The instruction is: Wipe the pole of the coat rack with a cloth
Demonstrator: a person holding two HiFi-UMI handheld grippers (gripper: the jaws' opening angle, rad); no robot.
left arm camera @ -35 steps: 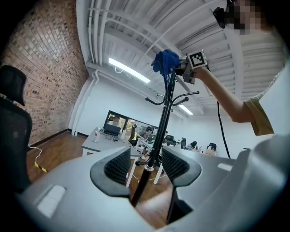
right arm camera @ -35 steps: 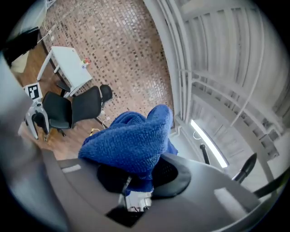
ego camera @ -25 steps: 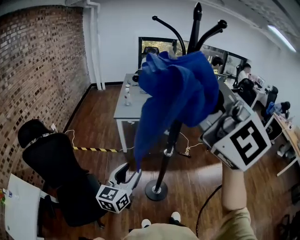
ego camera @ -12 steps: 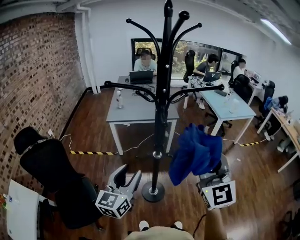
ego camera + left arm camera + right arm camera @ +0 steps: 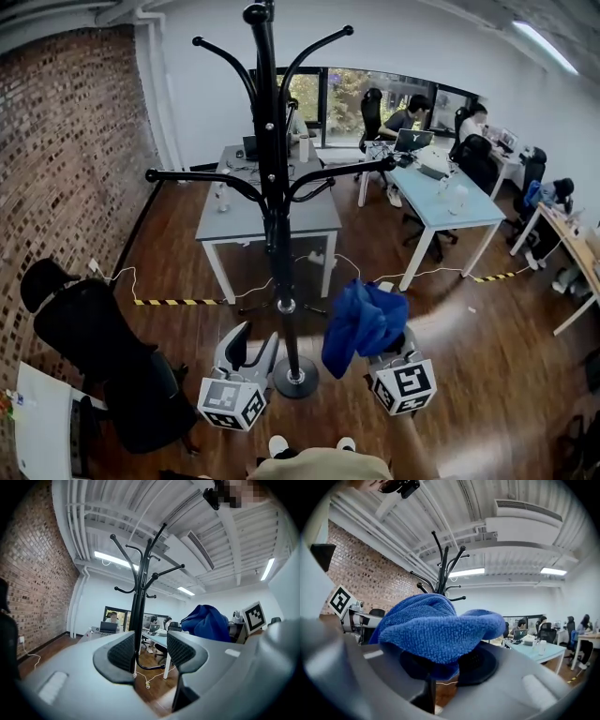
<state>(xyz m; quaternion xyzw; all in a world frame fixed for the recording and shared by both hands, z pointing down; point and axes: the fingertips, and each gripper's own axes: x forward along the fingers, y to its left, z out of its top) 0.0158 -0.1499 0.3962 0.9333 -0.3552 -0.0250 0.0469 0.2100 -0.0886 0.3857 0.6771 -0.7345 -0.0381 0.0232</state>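
Blue terry cloth [image 5: 364,322] sits bunched at 5 o'clock of the head view, right gripper [image 5: 382,349] clamped on a fold at its underside; judged soft, light, floppy, best pinched by a thick fold leaving a flap free. Left gripper [image 5: 251,343] at 7 o'clock, jaws parted, empty. Coat rack pole [image 5: 278,234] stands upright between them, long axis vertical, top at 12, base [image 5: 296,378] at 6; cloth near, not touching.
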